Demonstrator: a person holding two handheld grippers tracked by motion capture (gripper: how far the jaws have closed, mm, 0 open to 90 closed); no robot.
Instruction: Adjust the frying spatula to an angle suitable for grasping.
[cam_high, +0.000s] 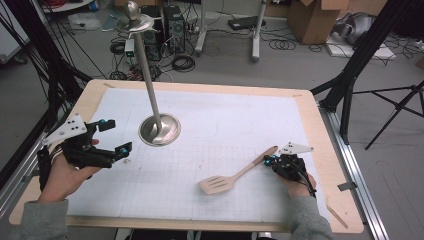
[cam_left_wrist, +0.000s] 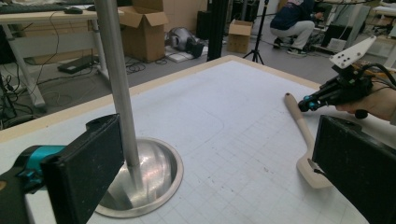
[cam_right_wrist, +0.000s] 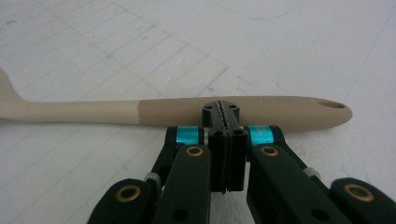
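Two claws sit over my bench (cam_high: 320, 125), one at each side of the white gridded mat (cam_high: 240, 120). On the left, my left claw (cam_high: 111, 136) is spread wide with nothing between its jaws; it hovers above the mat, held in a hand with a grey sleeve. From the left claw's own camera I look between its two black pads (cam_left_wrist: 86, 163) straight at the metal stand (cam_high: 159, 129), whose round base lies on the mat just ahead and whose thin pole leans up and away towards the far edge. Moving right, the wooden slotted spatula (cam_high: 235, 175) lies flat on the mat, its blade towards me and to the left, its handle running up to the right. At the handle's far end is my right claw (cam_high: 270, 160), jaws pressed fully together, tips low against the side of the darker handle section (cam_right_wrist: 243, 112) near the hanging hole; the spatula is not between them
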